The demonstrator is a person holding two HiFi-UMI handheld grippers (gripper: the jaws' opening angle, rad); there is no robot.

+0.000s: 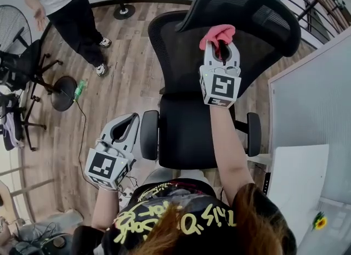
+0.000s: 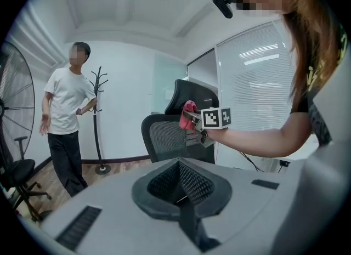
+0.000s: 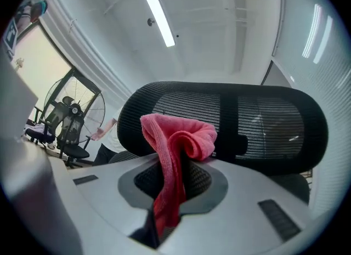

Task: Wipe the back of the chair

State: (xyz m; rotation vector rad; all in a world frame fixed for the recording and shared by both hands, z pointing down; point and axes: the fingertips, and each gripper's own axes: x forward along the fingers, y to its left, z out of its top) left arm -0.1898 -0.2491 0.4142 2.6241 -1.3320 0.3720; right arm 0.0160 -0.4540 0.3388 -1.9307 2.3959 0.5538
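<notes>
A black mesh office chair stands in front of me, its backrest and headrest facing me. My right gripper is shut on a pink cloth, held up just under the headrest's front edge. In the right gripper view the cloth bunches out of the jaws close before the headrest; whether they touch is unclear. My left gripper hangs low beside the chair's left armrest, shut with nothing in it. The left gripper view shows the chair and the cloth from the side.
A person stands on the wood floor at the far left, near a fan and another chair's base. A coat stand's foot is behind the chair. A white partition and desk close off the right side.
</notes>
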